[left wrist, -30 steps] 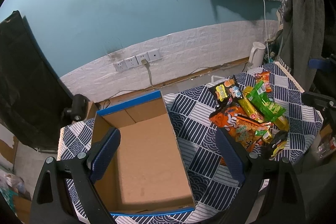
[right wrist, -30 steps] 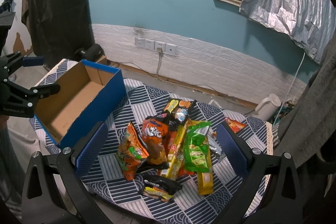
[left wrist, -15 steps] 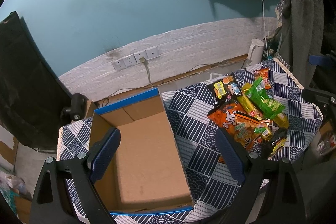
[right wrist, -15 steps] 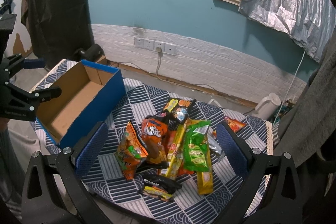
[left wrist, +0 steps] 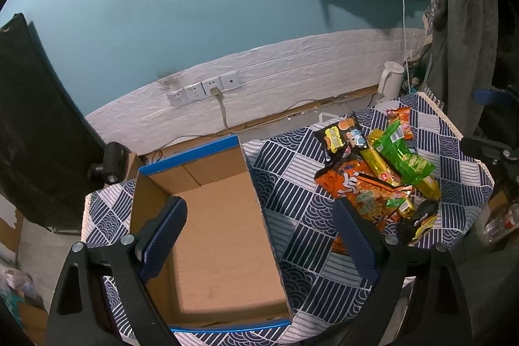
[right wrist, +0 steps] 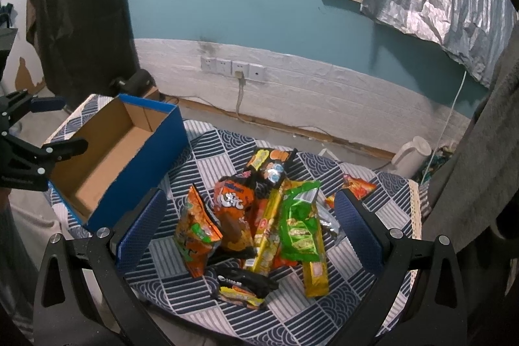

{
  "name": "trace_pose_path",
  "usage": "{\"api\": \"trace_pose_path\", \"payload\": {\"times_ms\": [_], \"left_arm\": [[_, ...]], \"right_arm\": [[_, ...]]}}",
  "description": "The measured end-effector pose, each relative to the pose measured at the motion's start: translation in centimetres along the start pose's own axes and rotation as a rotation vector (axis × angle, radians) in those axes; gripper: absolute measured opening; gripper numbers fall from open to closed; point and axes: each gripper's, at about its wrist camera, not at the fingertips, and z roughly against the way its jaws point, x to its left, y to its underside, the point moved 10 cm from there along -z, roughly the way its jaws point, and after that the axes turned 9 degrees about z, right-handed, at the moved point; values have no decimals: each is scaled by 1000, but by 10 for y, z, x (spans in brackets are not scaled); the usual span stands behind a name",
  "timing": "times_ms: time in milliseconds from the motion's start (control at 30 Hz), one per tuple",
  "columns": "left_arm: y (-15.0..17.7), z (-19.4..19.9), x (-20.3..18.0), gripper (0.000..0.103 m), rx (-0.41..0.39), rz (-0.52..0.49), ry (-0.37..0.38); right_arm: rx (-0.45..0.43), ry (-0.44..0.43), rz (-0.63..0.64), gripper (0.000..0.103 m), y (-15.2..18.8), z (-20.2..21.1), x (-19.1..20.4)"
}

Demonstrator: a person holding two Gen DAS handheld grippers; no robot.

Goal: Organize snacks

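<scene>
An open, empty cardboard box with blue outer walls (left wrist: 214, 216) (right wrist: 107, 158) stands on the left of the table. A pile of snack packets (left wrist: 376, 174) (right wrist: 259, 216) lies to its right: orange bags (right wrist: 232, 200), a green packet (right wrist: 300, 226), long yellow packets (right wrist: 266, 235), black packets (right wrist: 241, 282). My left gripper (left wrist: 259, 235) is open and empty, above the box's near right side. My right gripper (right wrist: 249, 229) is open and empty, held above the near side of the snack pile. The left gripper also shows at the left edge of the right wrist view (right wrist: 29, 132).
The table carries a blue and white patterned cloth (left wrist: 301, 229) (right wrist: 207, 148). Behind it are a white brick-pattern wall with sockets and a cable (right wrist: 240, 80), a white kettle (right wrist: 412, 158), a black cloth on the left (right wrist: 81, 21) and a grey towel on the right (left wrist: 464, 31).
Both views shift only slightly; the left gripper has drifted a little, the scene sitting lower in its view. Both grippers stay open and nothing on the table has moved.
</scene>
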Motion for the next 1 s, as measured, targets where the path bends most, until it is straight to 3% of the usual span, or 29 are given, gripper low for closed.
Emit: {"api": "trace_pose_path", "payload": {"times_ms": [433, 667, 1000], "left_arm": [[10, -15, -13, 93, 29, -37, 2], [33, -37, -41, 93, 124, -39, 53], [68, -67, -84, 93, 212, -69, 73]], "right_arm": [[17, -5, -2, 101, 3, -2, -7], [40, -14, -42, 101, 8, -10, -25], [148, -22, -171, 101, 70, -37, -42]]}}
